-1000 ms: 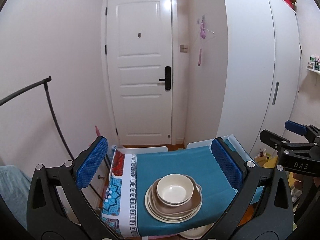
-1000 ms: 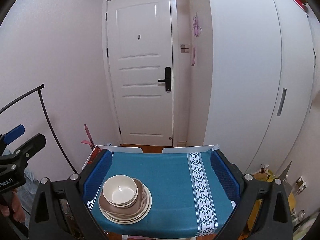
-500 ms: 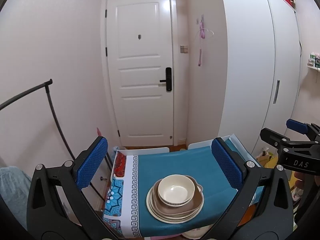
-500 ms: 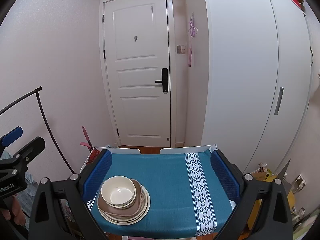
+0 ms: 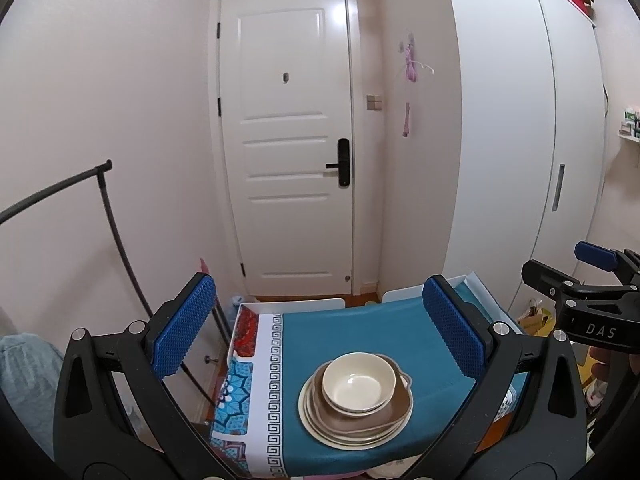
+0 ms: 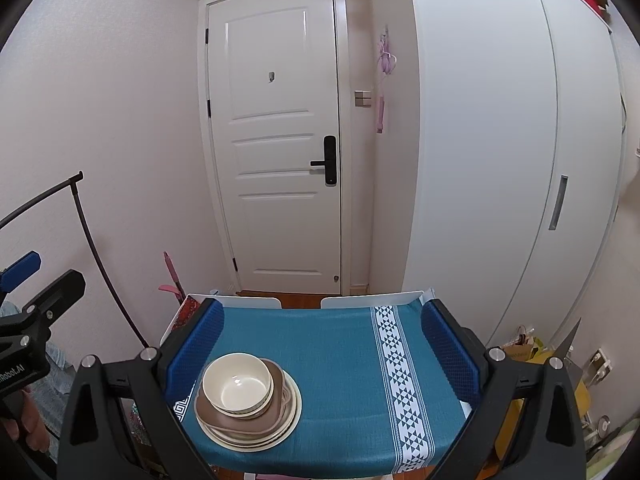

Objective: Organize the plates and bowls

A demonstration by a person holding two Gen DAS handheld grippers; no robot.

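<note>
A cloth [image 6: 332,380] covered the table [image 6: 256,301]. On it, near the left edge, stood a stack of plates [image 6: 249,416] with a bowl [image 6: 237,385] on top. Behind the table was a door [image 6: 280,144], with a wardrobe [image 6: 500,160] on its right. A rack [image 6: 86,236] stood left of the table. Both grippers hung above the near edge, the left gripper [image 5: 320,344] over the stack, the right gripper [image 6: 324,352] over bare cloth

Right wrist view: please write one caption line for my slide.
Open right gripper above a teal cloth; a cream bowl sits on stacked plates at its left.
</note>
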